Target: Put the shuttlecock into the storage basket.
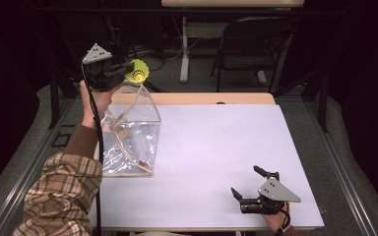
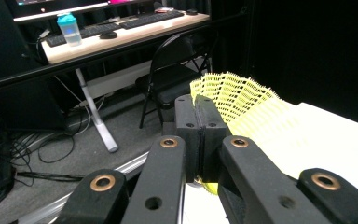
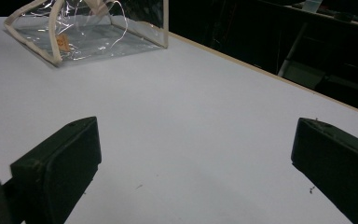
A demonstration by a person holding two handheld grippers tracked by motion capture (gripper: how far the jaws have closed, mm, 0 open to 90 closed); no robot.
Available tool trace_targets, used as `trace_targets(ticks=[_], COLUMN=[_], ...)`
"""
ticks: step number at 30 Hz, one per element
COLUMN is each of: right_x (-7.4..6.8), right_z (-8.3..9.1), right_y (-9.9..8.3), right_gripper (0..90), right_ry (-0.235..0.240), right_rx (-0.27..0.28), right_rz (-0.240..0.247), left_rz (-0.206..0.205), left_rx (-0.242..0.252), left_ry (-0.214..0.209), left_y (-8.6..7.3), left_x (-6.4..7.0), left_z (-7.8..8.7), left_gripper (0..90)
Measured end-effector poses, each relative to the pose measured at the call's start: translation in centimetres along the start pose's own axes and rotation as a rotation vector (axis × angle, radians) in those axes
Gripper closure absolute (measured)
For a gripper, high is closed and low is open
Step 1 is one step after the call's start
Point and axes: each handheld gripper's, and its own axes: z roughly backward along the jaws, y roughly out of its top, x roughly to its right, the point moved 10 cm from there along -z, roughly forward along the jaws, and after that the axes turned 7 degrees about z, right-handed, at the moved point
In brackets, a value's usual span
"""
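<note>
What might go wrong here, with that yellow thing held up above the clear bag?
The left gripper pinches the yellow shuttlecock only by its thin mesh skirt, so it might slip or crumple. The clear bag looks floppy with a narrow opening, and the right gripper rests open far from it, so a dropped shuttlecock could miss and roll off the table.

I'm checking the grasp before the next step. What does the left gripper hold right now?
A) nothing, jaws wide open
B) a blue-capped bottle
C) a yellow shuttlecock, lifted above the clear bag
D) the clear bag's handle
C: the left gripper has its jaws shut on the yellow shuttlecock, raised over the clear bag; the left gripper view shows the shuttlecock's mesh skirt pinched between the closed jaws.
</note>
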Motion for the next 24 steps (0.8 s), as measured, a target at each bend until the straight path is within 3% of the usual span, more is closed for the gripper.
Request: trace_targets(ticks=[24], right_x=[0.0], right_z=[0.0], right_y=[-0.1], right_gripper=[0.9], right_ry=[0.0], right_rx=[-0.005], right_rz=[-0.004], left_rz=[0.02], left_rx=[0.017], left_ry=[0.053], left_y=[0.1], left_x=[-2.4], left_z=[1.8], left_gripper=[90.0])
